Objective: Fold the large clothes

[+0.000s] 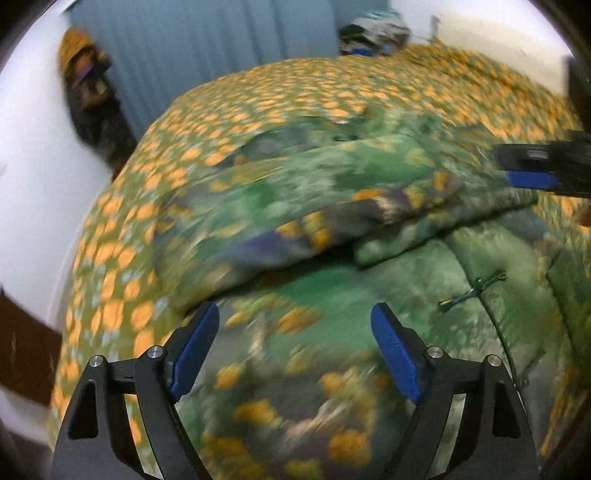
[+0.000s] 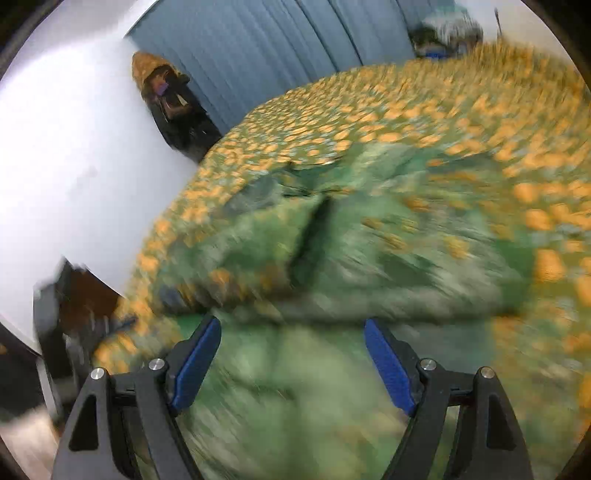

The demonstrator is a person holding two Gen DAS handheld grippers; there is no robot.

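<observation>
A green garment (image 1: 332, 206) with yellow flowers and dark purple patches lies on a bed covered by a bedspread (image 1: 258, 99) printed with orange blossoms on olive green. In the left wrist view the garment fills the middle and lower part of the frame: a folded-over layer makes a thick band across the centre, and below it a flatter, paler green stretch runs down toward the camera. A thin dark cord (image 1: 469, 291) lies on that flatter part at the right of the frame.

The left gripper (image 1: 295, 325) sits at the bottom of the frame, its blue-padded fingers (image 1: 195, 347) well apart, with nothing between them but the cloth below. No pad presses on the fabric.

The right gripper (image 1: 532, 166) shows at the right edge of the left wrist view, level with the folded band, only partly in frame. In its own view, the right gripper (image 2: 293, 336) also has its fingers (image 2: 388, 362) spread wide, hanging over the garment (image 2: 332, 266), which is heavily blurred there; a dark crease runs through the cloth near the centre.

Behind the bed, a blue-grey curtain (image 1: 207, 48) fills the upper part of the frame, with a white wall (image 1: 33, 147) to its left. A dark heap topped by something mustard yellow (image 1: 79, 62) stands at the upper left, and a pile of patterned cloth (image 1: 373, 33) rests at the far end of the bed, top centre-right.
</observation>
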